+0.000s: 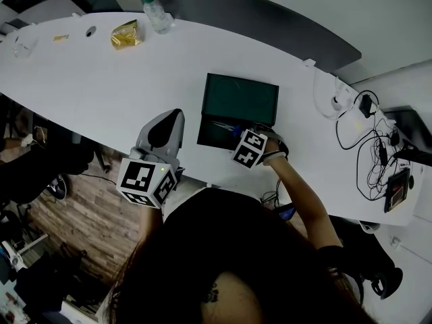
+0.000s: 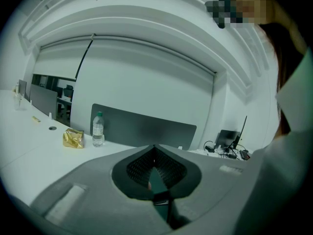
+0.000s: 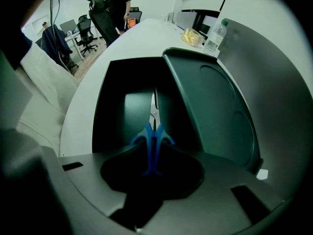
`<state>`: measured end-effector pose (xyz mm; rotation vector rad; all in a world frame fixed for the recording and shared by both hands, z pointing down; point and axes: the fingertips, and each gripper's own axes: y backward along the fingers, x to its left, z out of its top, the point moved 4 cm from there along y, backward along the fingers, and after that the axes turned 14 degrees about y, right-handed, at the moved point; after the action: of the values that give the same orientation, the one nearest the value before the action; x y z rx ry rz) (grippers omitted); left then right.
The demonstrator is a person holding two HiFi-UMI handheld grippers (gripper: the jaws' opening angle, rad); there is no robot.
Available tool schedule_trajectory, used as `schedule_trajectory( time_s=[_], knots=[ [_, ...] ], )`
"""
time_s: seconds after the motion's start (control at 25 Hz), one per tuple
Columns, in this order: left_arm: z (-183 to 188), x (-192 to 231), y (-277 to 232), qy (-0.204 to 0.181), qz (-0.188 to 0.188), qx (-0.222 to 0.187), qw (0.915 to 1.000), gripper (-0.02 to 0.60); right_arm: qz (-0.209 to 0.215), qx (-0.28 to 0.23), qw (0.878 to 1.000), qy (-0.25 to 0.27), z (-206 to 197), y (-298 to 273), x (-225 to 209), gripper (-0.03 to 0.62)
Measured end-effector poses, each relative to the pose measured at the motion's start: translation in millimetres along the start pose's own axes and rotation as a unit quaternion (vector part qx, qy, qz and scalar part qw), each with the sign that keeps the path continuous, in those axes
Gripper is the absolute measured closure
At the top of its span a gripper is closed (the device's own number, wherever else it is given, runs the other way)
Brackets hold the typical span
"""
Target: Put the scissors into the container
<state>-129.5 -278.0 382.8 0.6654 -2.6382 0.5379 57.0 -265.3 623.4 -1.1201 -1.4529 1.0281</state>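
Your right gripper [image 3: 152, 153] is pinching the blue-handled metal scissors [image 3: 150, 135], blades pointing down into the dark green container [image 3: 122, 116]. Your left gripper [image 2: 155, 151] is sitting closed, holding nothing.

Scissors [image 3: 152, 129], blue-handled w/ metal blades shut, are pointed tips-down into the open tray of container [image 3: 120, 116]. Container, a dark green rect. box, is set nr front edge of white table [image 1: 101, 79], lid [image 3: 215, 106] swung open.

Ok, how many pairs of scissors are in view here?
1: the blue-handled scissors sit between the jaws of the right tool, blades pointing down into the dark container. Its shadowed inside could hide more.
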Motion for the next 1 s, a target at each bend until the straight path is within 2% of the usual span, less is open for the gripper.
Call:
schedule_trajectory(
  time_s=[0.16,0.64,1.0],
  knots=[
    [0,-1,1,-0.004,-0.001,0.000,1.0000,0.571,0.007,-0.006,1.000,-0.010,0,1,1,0.468],
    [-2,-7,4,-0.007,-0.008,0.000,0.9999,0.571,-0.007,-0.026,0.999,-0.038,1,13,1,0.467],
    [-4,-18,11,-0.013,-0.017,-0.001,0.9998,0.572,-0.039,-0.048,0.996,-0.070,0,28,3,0.474]
  ],
)
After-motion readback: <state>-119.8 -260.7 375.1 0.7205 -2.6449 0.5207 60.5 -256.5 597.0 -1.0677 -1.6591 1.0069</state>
